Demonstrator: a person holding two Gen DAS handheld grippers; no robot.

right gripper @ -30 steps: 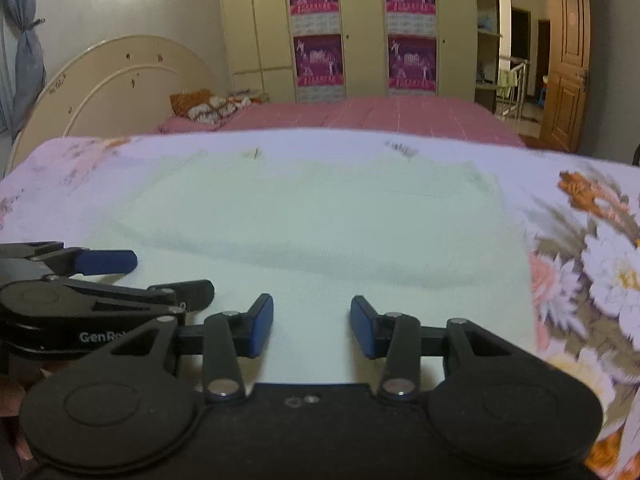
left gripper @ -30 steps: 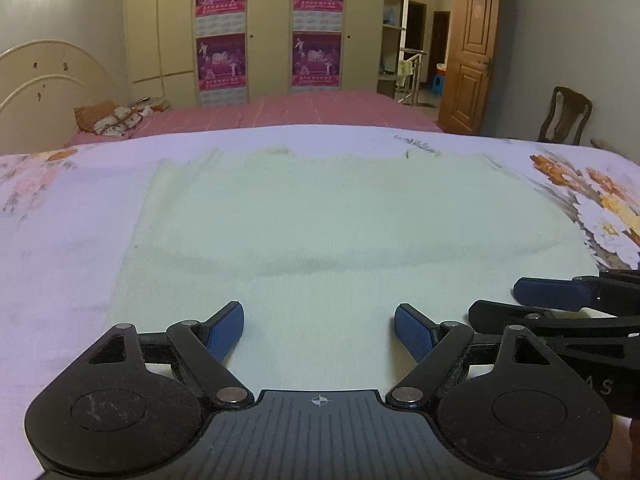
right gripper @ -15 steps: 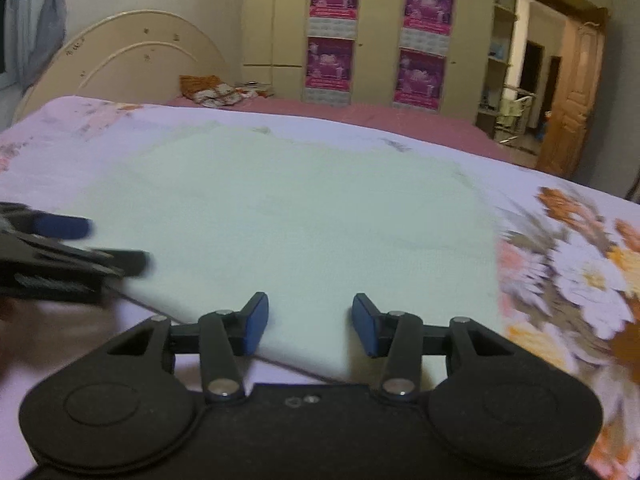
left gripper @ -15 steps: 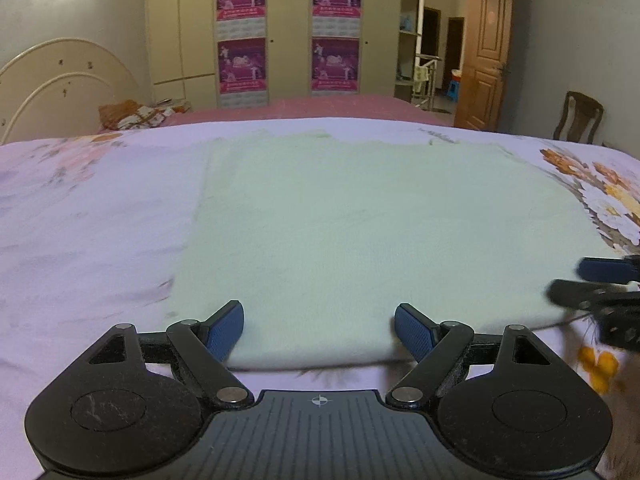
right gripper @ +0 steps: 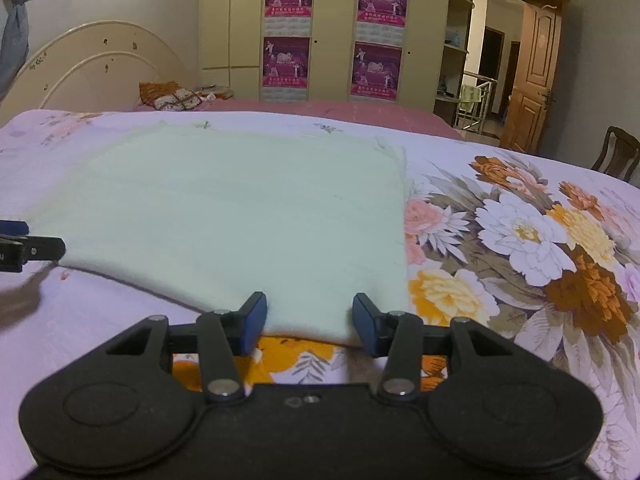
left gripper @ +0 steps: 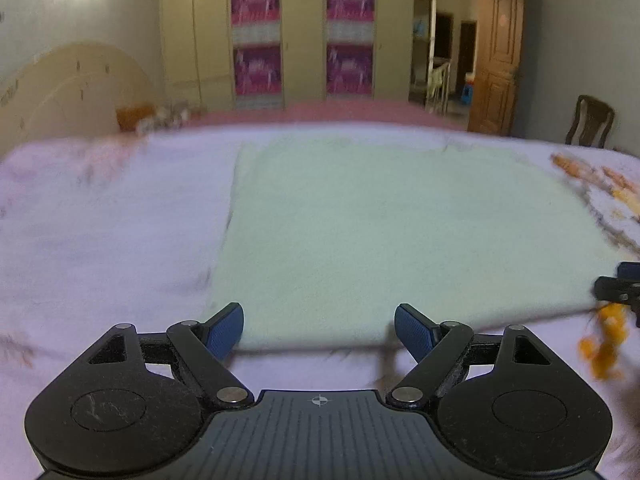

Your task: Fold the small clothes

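A pale green cloth (left gripper: 400, 232) lies flat on the floral bedsheet (left gripper: 100, 232); it also shows in the right wrist view (right gripper: 240, 216). My left gripper (left gripper: 319, 328) is open and empty at the cloth's near left corner, its jaws astride the near edge. My right gripper (right gripper: 309, 322) is open and empty at the cloth's near right corner, jaws astride the edge. The right gripper's tips show at the right edge of the left wrist view (left gripper: 618, 284); the left gripper's tips show at the left edge of the right wrist view (right gripper: 28, 246).
The bedsheet (right gripper: 520, 240) carries a large flower print right of the cloth. A headboard (right gripper: 92, 68) stands at the far left, a wardrobe with posters (right gripper: 332, 40) behind, a wooden door (right gripper: 528, 80) and a chair (right gripper: 616, 156) at the right.
Both grippers have drawn back from over the cloth to its near edge and spread apart toward the two near corners. Both stayed open.
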